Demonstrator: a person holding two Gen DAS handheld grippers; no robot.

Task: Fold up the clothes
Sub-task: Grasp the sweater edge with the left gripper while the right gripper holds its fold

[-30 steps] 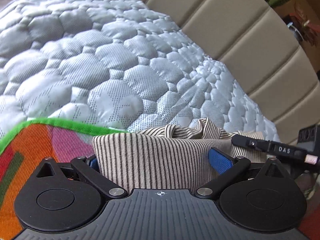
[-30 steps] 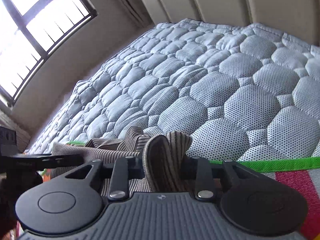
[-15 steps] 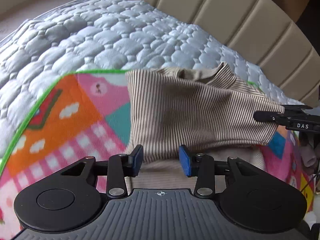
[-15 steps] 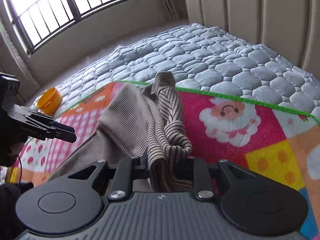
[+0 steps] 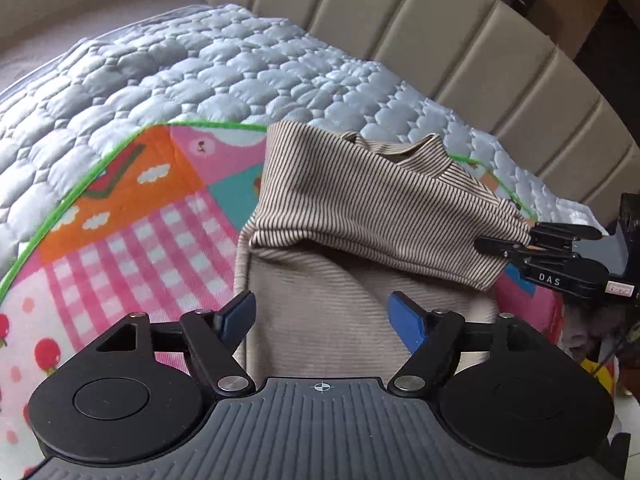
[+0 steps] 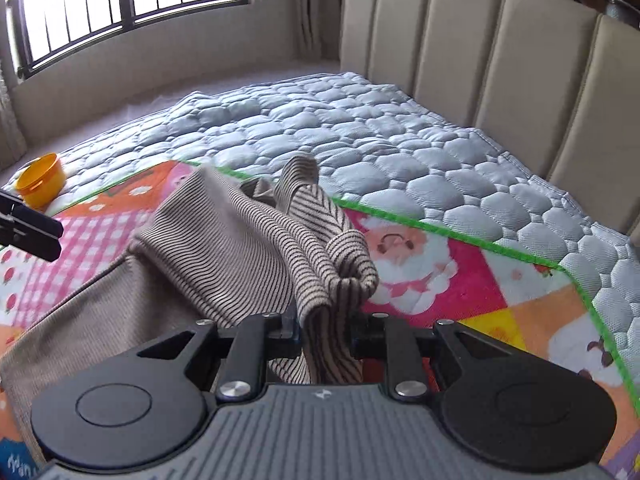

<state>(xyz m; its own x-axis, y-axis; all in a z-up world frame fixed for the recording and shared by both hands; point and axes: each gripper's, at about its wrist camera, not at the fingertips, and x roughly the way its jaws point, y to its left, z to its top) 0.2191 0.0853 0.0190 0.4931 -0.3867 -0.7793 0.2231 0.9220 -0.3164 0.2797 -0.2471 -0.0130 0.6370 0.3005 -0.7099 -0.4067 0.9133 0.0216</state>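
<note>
A beige striped top [image 5: 372,216] lies on a colourful play mat [image 5: 132,224] on the bed, its upper part folded over the lower part. My left gripper [image 5: 322,316] is open and empty, just above the garment's lower part. My right gripper [image 6: 324,336] is shut on a bunched corner of the striped top [image 6: 320,264] and holds it lifted. It also shows at the right of the left wrist view [image 5: 532,246], pinching the fabric's corner. The left gripper's finger [image 6: 28,228] shows at the left edge of the right wrist view.
The mat [image 6: 440,264] lies on a grey quilted mattress [image 6: 360,128] with a beige padded headboard [image 6: 500,60] behind. An orange cup [image 6: 40,178] stands on the mattress at far left. A barred window [image 6: 120,4] is at the back.
My left gripper has let go of the striped top, opened wide and pulled back. The right gripper has drawn back with the corner still held, and the folded part now lies over the garment.
</note>
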